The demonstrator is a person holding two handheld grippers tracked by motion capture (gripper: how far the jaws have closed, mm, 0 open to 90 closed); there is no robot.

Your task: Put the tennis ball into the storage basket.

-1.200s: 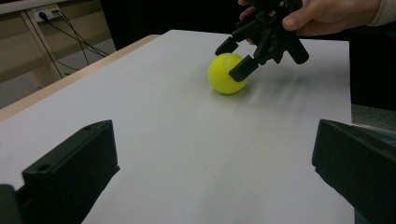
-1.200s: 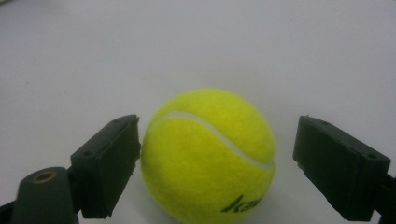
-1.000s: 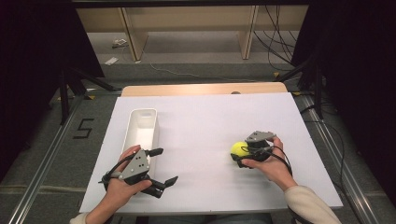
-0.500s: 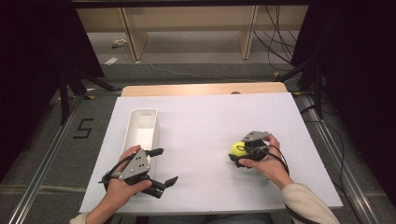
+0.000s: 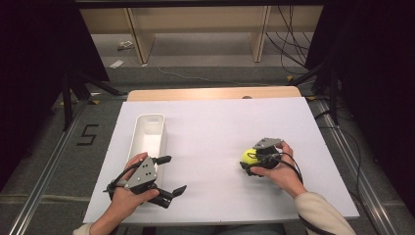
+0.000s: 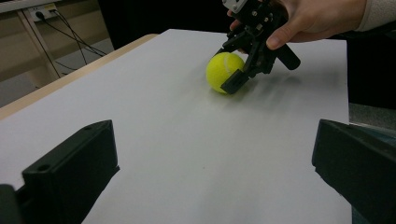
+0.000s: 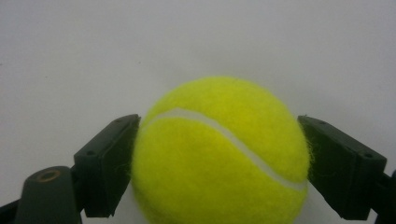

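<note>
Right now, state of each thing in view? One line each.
tennis ball: on the table, between the right gripper's jaws, both touching its sides.
right gripper: shut on the tennis ball.
left gripper: open, holding nothing.
white bin: upright, looks empty.

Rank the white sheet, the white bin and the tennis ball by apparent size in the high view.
1. white sheet, by far the largest
2. white bin
3. tennis ball, partly hidden by the right gripper
</note>
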